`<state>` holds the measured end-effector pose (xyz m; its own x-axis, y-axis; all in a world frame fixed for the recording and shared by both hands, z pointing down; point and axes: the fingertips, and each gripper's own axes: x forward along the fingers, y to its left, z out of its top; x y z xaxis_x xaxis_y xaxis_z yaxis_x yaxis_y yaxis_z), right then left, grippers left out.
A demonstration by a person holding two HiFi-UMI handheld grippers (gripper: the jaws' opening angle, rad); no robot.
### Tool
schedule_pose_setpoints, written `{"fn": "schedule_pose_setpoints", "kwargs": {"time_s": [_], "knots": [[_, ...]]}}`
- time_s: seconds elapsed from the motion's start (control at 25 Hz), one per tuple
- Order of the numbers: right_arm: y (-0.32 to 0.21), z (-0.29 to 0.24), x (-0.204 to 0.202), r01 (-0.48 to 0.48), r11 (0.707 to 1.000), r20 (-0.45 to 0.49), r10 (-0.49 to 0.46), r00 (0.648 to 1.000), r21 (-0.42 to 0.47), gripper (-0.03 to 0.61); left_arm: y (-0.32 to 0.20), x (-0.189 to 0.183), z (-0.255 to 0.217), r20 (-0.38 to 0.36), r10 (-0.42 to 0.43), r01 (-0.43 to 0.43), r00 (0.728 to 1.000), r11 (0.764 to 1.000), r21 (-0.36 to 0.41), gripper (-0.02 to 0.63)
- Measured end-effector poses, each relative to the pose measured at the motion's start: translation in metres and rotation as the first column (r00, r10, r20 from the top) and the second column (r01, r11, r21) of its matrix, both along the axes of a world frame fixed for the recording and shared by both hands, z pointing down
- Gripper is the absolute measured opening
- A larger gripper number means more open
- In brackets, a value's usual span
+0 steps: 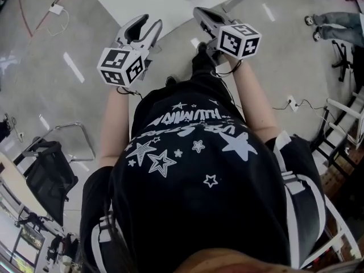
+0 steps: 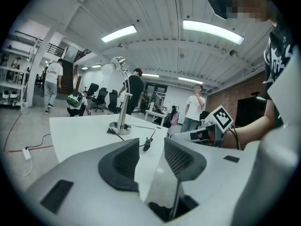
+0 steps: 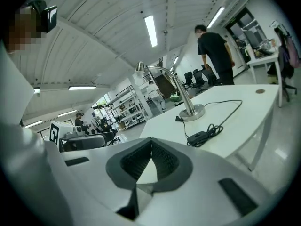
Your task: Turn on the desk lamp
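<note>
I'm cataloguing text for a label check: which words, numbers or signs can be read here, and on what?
Nothing reads clearly.
Black T-shirt: white lettering above stars, upside down, too blurred to read.
Two marker cubes: black-and-white square patterns, no letters.
Desk lamp: no label visible.

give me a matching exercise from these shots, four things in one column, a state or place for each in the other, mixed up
Things:
1. left gripper
2. right gripper
3. silver gooseneck desk lamp with round base
4. black inline switch on the lamp's cord

States or places:
a. lies flat on the white table, nearer its edge
b. jaws together, nothing held
c. stands upright on the table
d. jaws apart, nothing between them

Pairs: 1-d, 2-b, 3-c, 4-a
</note>
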<state>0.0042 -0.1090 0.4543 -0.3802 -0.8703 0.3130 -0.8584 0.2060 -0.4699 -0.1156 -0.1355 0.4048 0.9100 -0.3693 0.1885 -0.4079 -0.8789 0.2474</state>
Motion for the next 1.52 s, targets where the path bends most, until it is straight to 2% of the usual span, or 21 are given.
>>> {"fn": "schedule_pose_setpoints", "kwargs": {"time_s": [0.2, 0.4, 0.64, 0.72, 0.84, 1.04, 1.52], "knots": [[0.029, -0.012, 0.001, -0.090, 0.996, -0.015, 0.090, 0.996, -0.002, 0.005, 0.010, -0.007, -0.009, -0.063, 0.047, -0.049, 0.997, 0.998, -0.033, 0.178], [0.084, -0.025, 0.029, -0.157, 0.988, -0.024, 0.158, 0.987, 0.003, 0.005, 0.048, 0.020, -0.017, -0.096, 0.109, -0.114, 0.989, 0.993, -0.043, 0.176], [0.078, -0.022, 0.037, -0.198, 0.980, -0.016, 0.198, 0.980, 0.002, 0.005, 0.044, 0.028, -0.013, -0.091, 0.158, -0.162, 0.983, 0.986, -0.038, 0.175], [0.080, -0.024, 0.038, -0.197, 0.980, -0.006, 0.197, 0.980, 0.011, 0.005, 0.048, 0.030, -0.014, -0.081, 0.159, -0.162, 0.984, 0.986, -0.033, 0.171], [0.091, -0.026, 0.038, -0.189, 0.982, 0.008, 0.189, 0.982, 0.019, 0.005, 0.057, 0.035, -0.016, -0.066, 0.138, -0.140, 0.988, 0.990, -0.022, 0.099], [0.102, -0.026, 0.039, -0.170, 0.985, 0.010, 0.170, 0.985, 0.022, 0.005, 0.065, 0.041, -0.024, -0.050, 0.108, -0.108, 0.993, 0.994, 0.013, 0.018], [0.149, -0.039, 0.036, -0.095, 0.995, -0.048, 0.097, 0.994, 0.038, 0.005, 0.121, 0.040, -0.042, -0.035, 0.064, -0.062, 0.997, 0.997, 0.055, 0.009]]}}
